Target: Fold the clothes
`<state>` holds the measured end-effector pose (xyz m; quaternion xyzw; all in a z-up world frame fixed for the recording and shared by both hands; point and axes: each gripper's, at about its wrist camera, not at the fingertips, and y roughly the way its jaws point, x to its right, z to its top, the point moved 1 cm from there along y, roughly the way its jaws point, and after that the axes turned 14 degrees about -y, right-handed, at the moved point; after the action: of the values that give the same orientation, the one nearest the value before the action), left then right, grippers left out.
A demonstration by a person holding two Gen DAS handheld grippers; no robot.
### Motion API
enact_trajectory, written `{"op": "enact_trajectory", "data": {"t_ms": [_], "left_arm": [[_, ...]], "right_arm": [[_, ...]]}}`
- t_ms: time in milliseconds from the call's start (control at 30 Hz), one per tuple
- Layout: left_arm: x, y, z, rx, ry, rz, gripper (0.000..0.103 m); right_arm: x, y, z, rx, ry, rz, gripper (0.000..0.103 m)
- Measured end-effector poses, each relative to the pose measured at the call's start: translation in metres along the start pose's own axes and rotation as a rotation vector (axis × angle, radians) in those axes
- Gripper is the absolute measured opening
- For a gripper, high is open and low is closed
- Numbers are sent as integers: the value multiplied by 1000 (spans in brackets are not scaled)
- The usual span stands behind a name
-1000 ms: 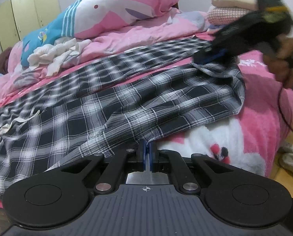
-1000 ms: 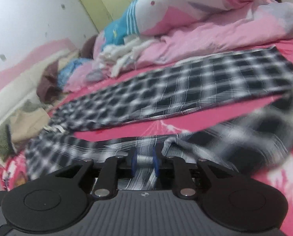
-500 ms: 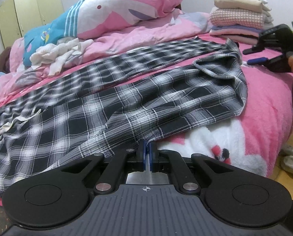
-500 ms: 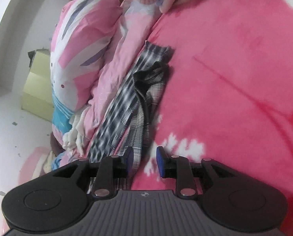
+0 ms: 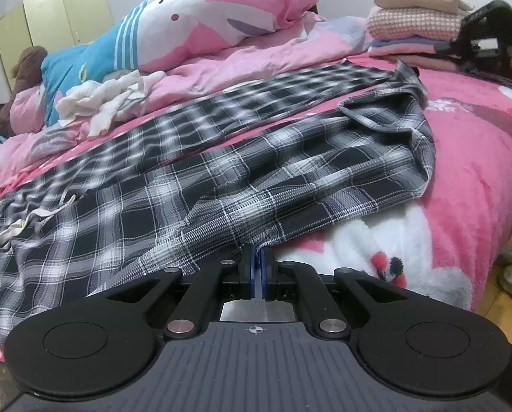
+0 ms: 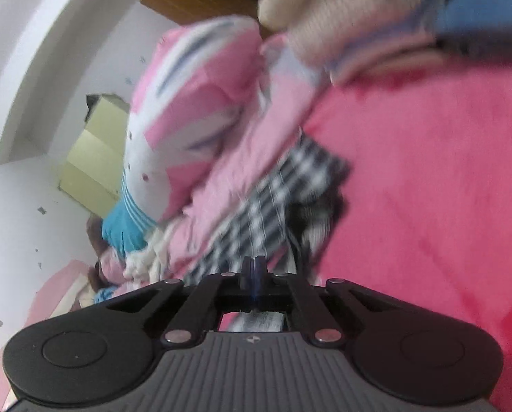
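Right gripper [image 6: 255,267] now closed — off the plaid trousers [image 5: 256,178]
Left gripper [image 5: 257,267] still pinches their near hem — unmoved.

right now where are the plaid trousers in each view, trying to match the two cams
Left wrist: the plaid trousers spread across the middle and left of the picture, their near edge at the left gripper.
Right wrist: a blurred, tilted strip of them runs up from the right gripper at lower centre.
Shared landmark: the pink and white duvet behind them.
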<state>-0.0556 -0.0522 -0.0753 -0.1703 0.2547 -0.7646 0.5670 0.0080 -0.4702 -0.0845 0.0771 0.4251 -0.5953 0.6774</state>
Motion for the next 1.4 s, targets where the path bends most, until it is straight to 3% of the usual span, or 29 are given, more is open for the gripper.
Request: {"op": "enact_trajectory", "data": {"t_ms": [133, 233, 267, 333, 367, 400, 667, 967, 1167, 1400], "left_arm": [[0, 2, 0, 2, 0, 4, 3], [1, 2, -1, 0, 6, 6, 3], [2, 2, -1, 0, 6, 7, 3], [2, 2, -1, 0, 7, 8, 3], [2, 2, -1, 1, 6, 8, 3], [2, 2, -2, 2, 6, 9, 3], [-1, 2, -1, 7, 21, -4, 3], [-2, -1, -3, 13, 83, -31, 3], [-1, 2, -2, 6, 101, -29, 3], [0, 2, -2, 7, 111, -20, 3]], "right_arm": [[-1, 3, 4, -18, -25, -9, 6], [-1, 6, 6, -31, -44, -16, 40], [-2, 6, 7, -36, -50, -18, 40], [-4, 12, 3, -35, -76, -12, 32], [-6, 13, 3, -42, -82, 5, 12], [-7, 10, 5, -40, -85, 19, 1], [-13, -57, 57, 67, -214, -30, 2], [20, -83, 105, -96, -315, -171, 2], [54, -65, 90, -138, -262, -325, 4], [55, -124, 57, 37, -129, -220, 9]]}}
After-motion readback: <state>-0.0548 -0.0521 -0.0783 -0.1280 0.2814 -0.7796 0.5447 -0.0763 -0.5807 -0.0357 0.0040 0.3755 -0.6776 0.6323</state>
